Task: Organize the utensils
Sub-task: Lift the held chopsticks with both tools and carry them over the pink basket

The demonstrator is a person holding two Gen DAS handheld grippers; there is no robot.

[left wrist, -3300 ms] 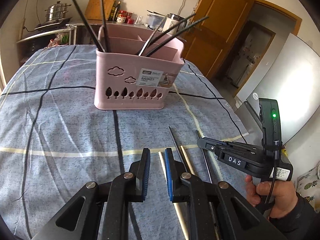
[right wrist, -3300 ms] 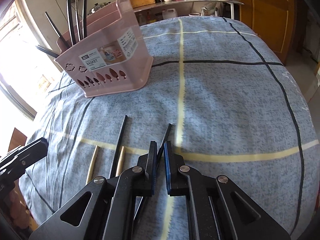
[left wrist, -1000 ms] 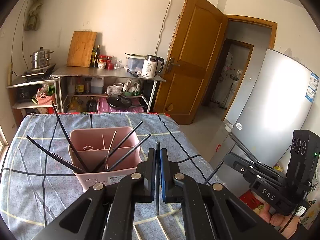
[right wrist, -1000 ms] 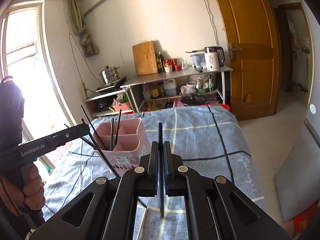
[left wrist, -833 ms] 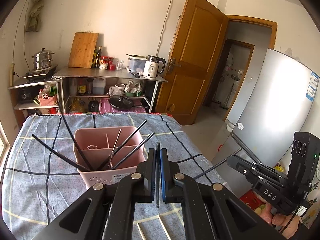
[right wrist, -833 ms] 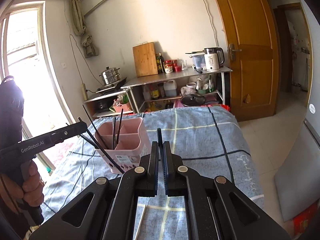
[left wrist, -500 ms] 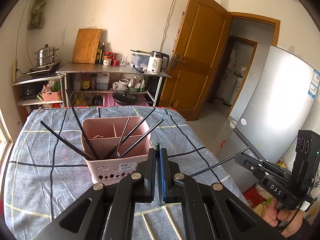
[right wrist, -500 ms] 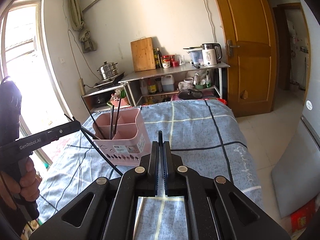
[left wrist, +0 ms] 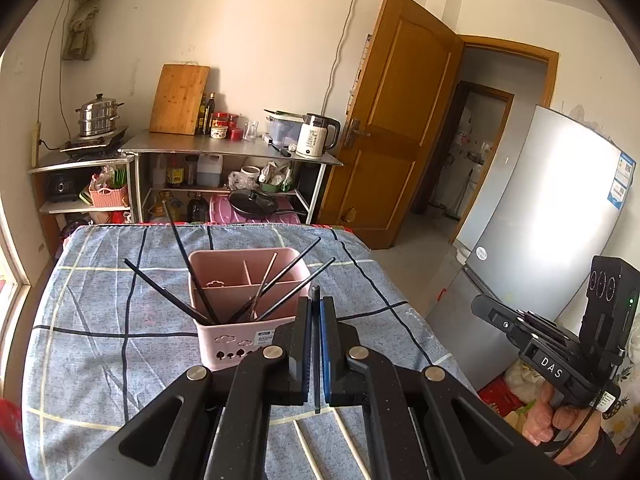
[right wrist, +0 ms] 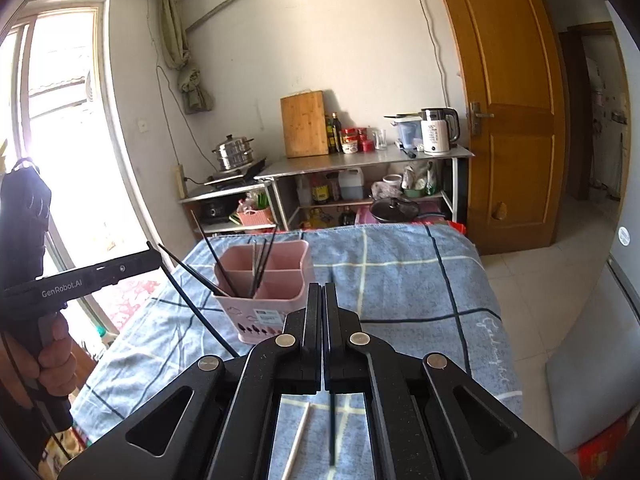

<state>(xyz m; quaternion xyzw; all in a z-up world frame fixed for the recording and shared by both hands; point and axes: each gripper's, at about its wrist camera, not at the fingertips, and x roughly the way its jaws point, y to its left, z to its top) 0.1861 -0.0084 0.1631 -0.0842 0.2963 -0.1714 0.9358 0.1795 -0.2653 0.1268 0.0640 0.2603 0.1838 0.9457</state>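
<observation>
A pink utensil basket (left wrist: pixel 224 336) stands on the blue checked tablecloth and holds several black chopsticks; it also shows in the right wrist view (right wrist: pixel 262 308). My left gripper (left wrist: pixel 316 312) is shut on a black chopstick (left wrist: pixel 316 360), held upright above the table, near and right of the basket. My right gripper (right wrist: pixel 323 296) is shut on another black chopstick (right wrist: pixel 331 428) that hangs down below its fingers. Pale wooden chopsticks (left wrist: pixel 348 446) lie on the cloth below, one also in the right wrist view (right wrist: pixel 298 442).
The table's cloth (left wrist: pixel 100 320) ends at a far edge. Behind it stands a metal shelf (left wrist: pixel 224 152) with a kettle, jars and cutting board. A wooden door (left wrist: pixel 392 120) and a fridge (left wrist: pixel 544 216) are to the right. A window (right wrist: pixel 68 140) is left.
Both grippers took a black chopstick off the cloth and rose high above the table. Over the last second both views have drifted closer to the basket, which sits lower and more central.
</observation>
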